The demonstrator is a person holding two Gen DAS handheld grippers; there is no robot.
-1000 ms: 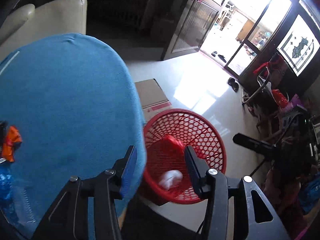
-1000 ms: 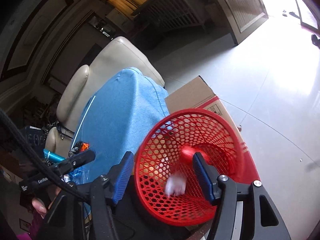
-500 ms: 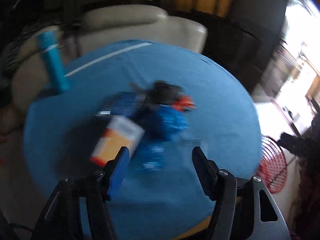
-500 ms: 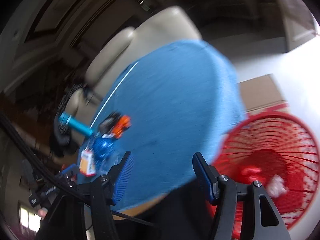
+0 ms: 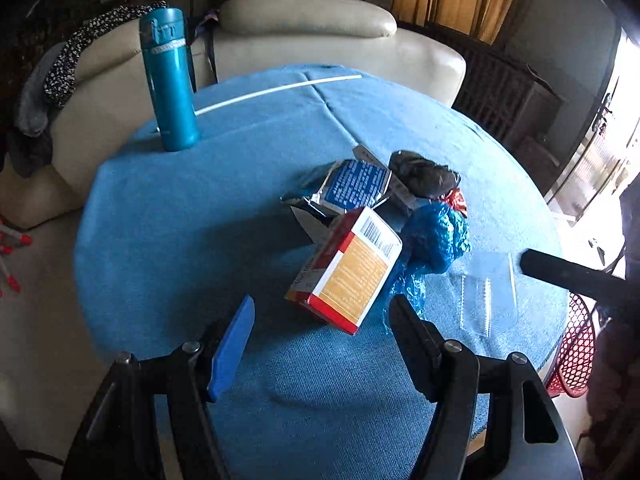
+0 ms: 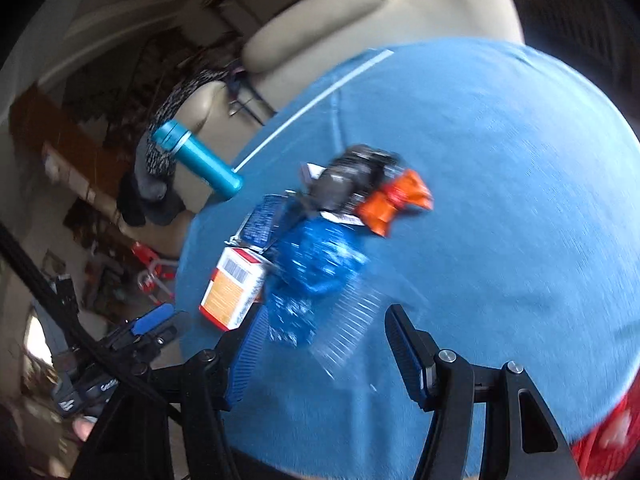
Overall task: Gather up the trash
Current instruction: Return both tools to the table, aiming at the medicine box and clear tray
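1. we hold our left gripper [image 5: 320, 316] low over the blue table [image 5: 200, 200], pointing down at the trash pile. its jaws have just been opening, and nothing is between them. we think that is to make room for the orange and white box [image 5: 346, 276], which lies tilted just in front.
2. our right gripper [image 6: 324, 334] is part way open and holds nothing too. it points at the blue plastic bag [image 6: 316, 260] and a clear plastic piece [image 6: 348, 320] close by.
3. the trash sits bunched near the middle of the table: the box, the blue bag, a blue carton [image 5: 352, 188], a dark crumpled bag [image 5: 424, 174] and an orange wrapper [image 6: 394, 200], all touching or nearly so.
4. the red basket [image 5: 572, 356] peeks out past the table edge.
5. a tall teal bottle [image 5: 170, 80] stands well apart, near the sofa [image 5: 320, 16]. we think it is not trash, and it is not in our way.
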